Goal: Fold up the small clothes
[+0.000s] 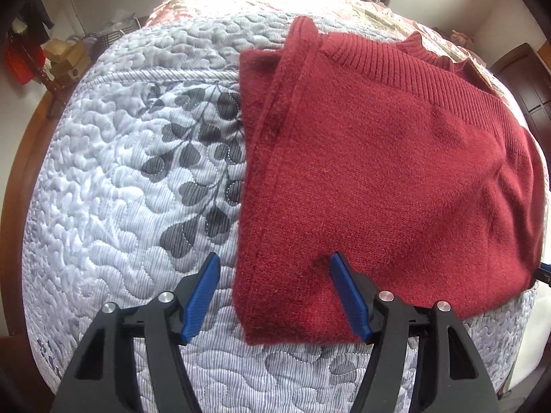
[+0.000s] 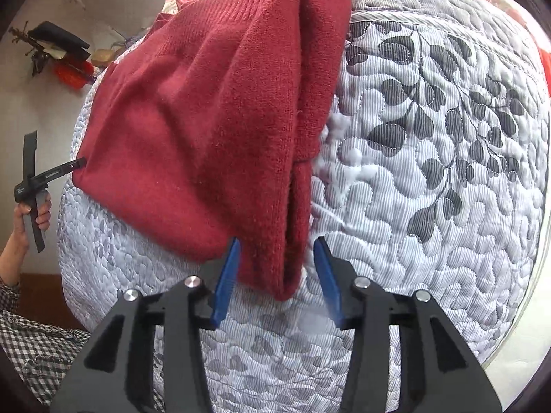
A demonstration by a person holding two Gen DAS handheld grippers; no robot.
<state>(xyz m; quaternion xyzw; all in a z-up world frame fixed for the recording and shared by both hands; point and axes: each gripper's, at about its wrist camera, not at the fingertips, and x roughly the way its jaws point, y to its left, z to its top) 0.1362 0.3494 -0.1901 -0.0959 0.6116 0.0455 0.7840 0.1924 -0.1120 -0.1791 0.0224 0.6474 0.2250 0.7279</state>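
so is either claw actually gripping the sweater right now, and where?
Nothing is held. The left claw is open over the near left corner of the red sweater; the right claw is open around its near folded corner.

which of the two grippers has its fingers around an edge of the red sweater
Both do. The right gripper straddles the folded sweater corner; the left gripper straddles its side edge, one finger over the knit. Both are open.
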